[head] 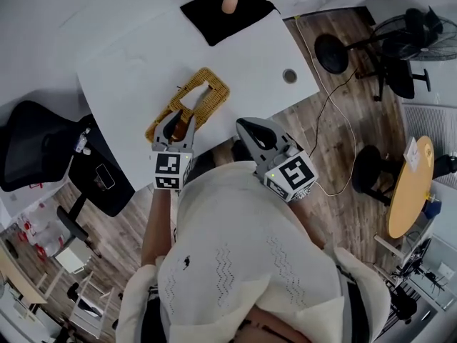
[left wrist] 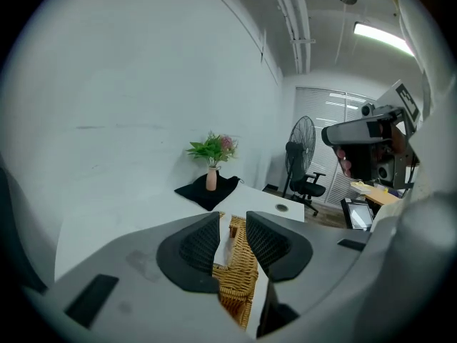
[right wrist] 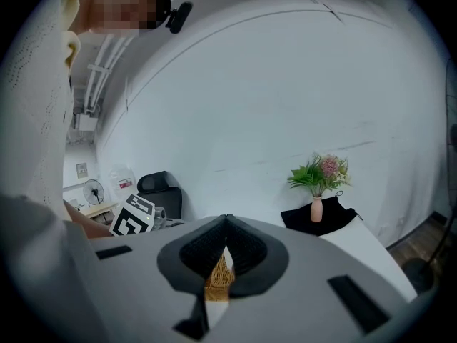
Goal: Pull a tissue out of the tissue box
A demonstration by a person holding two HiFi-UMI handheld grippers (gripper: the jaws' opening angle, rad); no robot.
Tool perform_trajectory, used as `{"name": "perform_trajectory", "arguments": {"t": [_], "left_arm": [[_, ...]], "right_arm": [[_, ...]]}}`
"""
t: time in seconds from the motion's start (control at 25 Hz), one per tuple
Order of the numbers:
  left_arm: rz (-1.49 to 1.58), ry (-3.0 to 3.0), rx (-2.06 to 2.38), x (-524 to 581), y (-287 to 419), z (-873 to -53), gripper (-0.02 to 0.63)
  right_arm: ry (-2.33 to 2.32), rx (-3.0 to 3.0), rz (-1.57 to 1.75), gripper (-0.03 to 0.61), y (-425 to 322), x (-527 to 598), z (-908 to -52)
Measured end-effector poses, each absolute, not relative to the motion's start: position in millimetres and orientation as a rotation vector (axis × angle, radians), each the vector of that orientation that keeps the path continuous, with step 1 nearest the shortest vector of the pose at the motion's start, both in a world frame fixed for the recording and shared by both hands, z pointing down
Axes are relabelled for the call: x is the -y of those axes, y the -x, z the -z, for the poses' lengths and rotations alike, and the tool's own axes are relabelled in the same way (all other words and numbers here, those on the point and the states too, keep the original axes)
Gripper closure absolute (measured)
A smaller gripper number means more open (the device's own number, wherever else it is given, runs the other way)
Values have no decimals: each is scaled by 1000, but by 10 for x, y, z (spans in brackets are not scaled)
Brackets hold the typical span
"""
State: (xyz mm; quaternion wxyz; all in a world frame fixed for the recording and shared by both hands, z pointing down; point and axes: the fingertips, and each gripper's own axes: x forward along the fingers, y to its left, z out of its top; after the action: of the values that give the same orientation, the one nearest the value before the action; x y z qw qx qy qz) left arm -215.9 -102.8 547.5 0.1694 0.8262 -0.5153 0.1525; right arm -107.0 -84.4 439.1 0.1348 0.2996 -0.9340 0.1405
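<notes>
The left gripper (left wrist: 232, 224) has its jaws parted and nothing pinched. Between them show the wicker tissue box (left wrist: 239, 277) and a white strip, too narrow to tell whether it is tissue. In the head view this gripper covers the box's near end. The right gripper (right wrist: 227, 224), off to the box's right, has its jaws pressed together, empty. The box lies on a white table (head: 121, 70) close to the near edge, which the person's sweater (head: 243, 263) partly hides. At the far end are a black cloth (head: 221, 16) and a vase of flowers (head: 230, 2). A wood floor (head: 335, 134) surrounds the table, with a black office chair (head: 36, 141) at left and a fan (head: 421, 34) at far right. Each gripper's cube (head: 170, 170) bears black-and-white square markers.
</notes>
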Motion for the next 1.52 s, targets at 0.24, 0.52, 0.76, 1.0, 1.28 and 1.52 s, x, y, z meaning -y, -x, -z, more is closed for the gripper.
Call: {"name": "perform_trajectory", "arguments": {"t": [0.24, 0.52, 0.76, 1.0, 1.28, 1.52], "left_arm": [[-486, -2318, 1427, 1122, 2174, -5680, 495], [-540, -2208, 1424, 1246, 2346, -6022, 491], [-519, -2109, 1346, 1316, 2433, -6267, 471], [-520, -2112, 1235, 1383, 2337, -6387, 463], [-551, -2131, 1223, 1365, 2278, -6428, 513], [-560, -2128, 1270, 1330, 2303, -6397, 598]], "right_arm": [[-922, 2674, -420, 577, 1052, 865, -4424], [-969, 2643, -433, 577, 1061, 858, -4484], [-1006, 2618, -447, 577, 1079, 831, -4534], [-1046, 2605, -463, 577, 1051, 825, -4554], [-1066, 2598, -464, 577, 1043, 831, -4567], [-1050, 2605, -475, 577, 1062, 794, -4573]]}}
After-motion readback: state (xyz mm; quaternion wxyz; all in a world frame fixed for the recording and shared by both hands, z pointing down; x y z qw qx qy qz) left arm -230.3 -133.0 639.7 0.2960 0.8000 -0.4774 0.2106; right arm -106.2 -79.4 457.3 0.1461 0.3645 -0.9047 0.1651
